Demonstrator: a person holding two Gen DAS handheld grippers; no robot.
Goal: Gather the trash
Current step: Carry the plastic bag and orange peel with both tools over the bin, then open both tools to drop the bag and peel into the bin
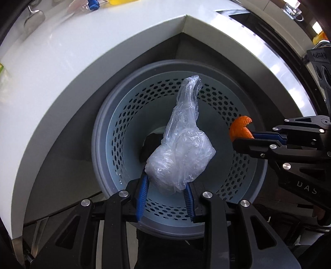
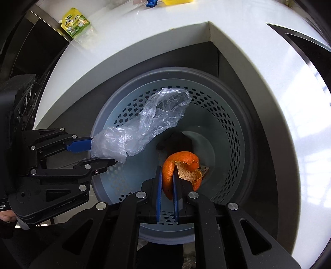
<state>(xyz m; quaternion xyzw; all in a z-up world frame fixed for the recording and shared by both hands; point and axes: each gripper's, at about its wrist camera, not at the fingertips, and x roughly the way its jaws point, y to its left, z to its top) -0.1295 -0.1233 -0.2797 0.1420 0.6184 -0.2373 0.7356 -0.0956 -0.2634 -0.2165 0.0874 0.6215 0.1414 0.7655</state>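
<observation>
Both pieces of trash held over the mouth of the perforated bin (image 1: 115,132), tucked under the corner of the white counter (image 1: 62,68)

Left gripper (image 1: 166,186) clamped on a crumpled clear plastic bag (image 1: 182,144), blue pads (image 1: 142,194) pressing the bunched lower end, loose tail standing free above the bin opening; seen from the right wrist, same bag (image 2: 140,132) jutting sideways from that gripper (image 2: 101,152)

Right gripper (image 2: 167,186) closed tight on an orange peel (image 2: 182,165), pads nearly together with one flap of peel between them, rest curling out over the bin; from the left wrist, the peel (image 1: 240,128) poking out of the tip (image 1: 245,137)

Handling, as a judgement: bag very light, soft and slippery, likely to cling to a pad or drift on release, so best taken at the dense wad, not the thin tail; peel light, bendy, a bit brittle at its dry edge, fine to pinch across one thick flap, prone to tearing if squeezed at the rim

Dark scrap visible at the bin bottom, too dim to name

On the counter farther off: a green and yellow packet (image 2: 75,22), something blue (image 2: 152,2)
</observation>
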